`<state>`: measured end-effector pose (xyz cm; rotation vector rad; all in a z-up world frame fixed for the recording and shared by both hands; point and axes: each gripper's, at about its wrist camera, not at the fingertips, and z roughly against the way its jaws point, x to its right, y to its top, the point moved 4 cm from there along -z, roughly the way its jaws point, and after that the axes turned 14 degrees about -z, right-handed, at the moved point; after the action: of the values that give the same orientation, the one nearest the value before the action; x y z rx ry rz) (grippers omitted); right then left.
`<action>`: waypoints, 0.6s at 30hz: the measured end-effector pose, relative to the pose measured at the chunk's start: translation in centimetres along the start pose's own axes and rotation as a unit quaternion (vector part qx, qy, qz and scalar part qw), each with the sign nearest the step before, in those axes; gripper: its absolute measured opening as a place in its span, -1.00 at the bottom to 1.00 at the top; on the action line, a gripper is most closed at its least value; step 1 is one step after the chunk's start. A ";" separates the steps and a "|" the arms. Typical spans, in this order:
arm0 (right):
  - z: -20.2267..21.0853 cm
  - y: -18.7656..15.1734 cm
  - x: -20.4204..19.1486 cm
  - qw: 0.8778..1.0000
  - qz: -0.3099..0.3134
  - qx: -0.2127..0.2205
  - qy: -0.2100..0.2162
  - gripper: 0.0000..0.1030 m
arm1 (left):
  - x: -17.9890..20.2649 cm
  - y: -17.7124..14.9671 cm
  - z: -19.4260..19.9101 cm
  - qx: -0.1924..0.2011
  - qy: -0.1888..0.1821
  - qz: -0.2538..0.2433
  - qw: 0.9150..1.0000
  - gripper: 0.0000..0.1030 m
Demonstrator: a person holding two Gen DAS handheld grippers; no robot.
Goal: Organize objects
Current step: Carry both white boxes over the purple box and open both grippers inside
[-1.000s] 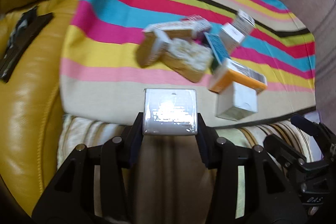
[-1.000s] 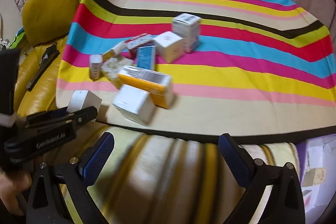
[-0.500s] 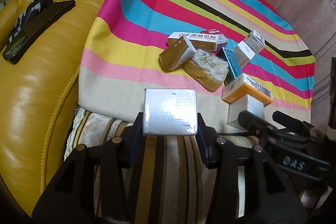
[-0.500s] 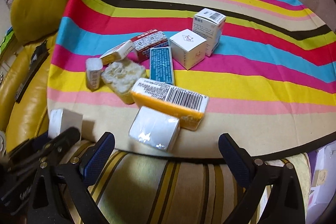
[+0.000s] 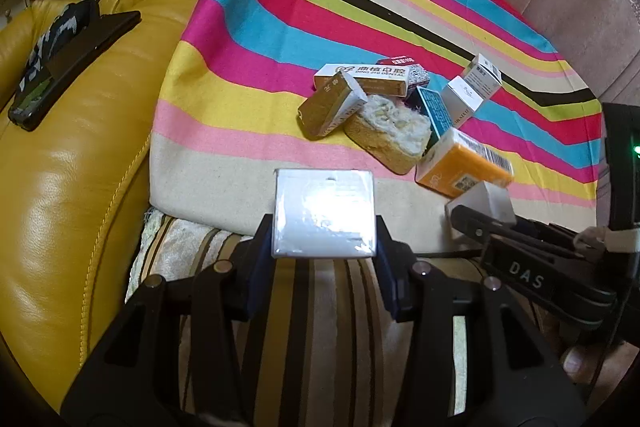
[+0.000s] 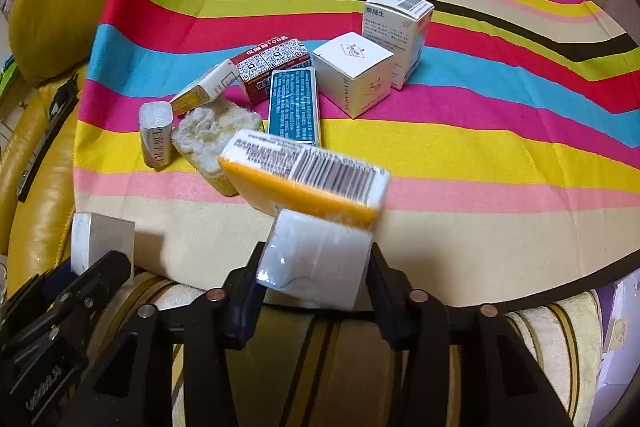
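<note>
While its jaws are closing, the right gripper (image 6: pixel 316 269) pinches a wrapped white box (image 6: pixel 316 259) at the striped cloth's (image 6: pixel 480 155) near edge, under the orange box (image 6: pixel 304 183); the left gripper (image 5: pixel 324 251) clamps another white box (image 5: pixel 325 213) partway open

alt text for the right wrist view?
The right gripper, jaws closing, has a white wrapped box between its pads at the striped cloth's near edge, an orange box leaning on it; more boxes lie behind.
</note>
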<state>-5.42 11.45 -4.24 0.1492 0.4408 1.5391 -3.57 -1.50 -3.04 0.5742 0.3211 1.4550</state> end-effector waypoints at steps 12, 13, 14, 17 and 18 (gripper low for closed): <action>2.7 -0.7 3.6 0.999 -0.013 0.025 0.016 -0.20 | 4.0 0.6 0.6 0.008 -0.017 -0.050 0.999 -0.03; 3.1 -0.7 4.1 0.999 -0.012 0.031 0.013 -0.20 | 4.3 0.7 0.6 0.008 -0.019 -0.053 0.998 -0.03; 3.3 -0.8 4.3 0.999 -0.012 0.035 0.012 -0.20 | 4.8 0.7 0.6 0.009 -0.023 -0.057 0.998 -0.03; 3.9 -0.8 5.5 0.999 -0.015 0.045 0.004 -0.20 | 6.4 1.0 0.6 0.011 -0.033 -0.073 0.997 -0.03; 4.1 -0.8 5.9 0.999 -0.017 0.047 0.003 -0.20 | 6.8 1.0 0.6 0.011 -0.035 -0.076 0.996 -0.03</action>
<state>-3.31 17.96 -1.85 0.2087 0.5171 1.4856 -3.40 5.09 -1.08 0.6038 0.3184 1.2828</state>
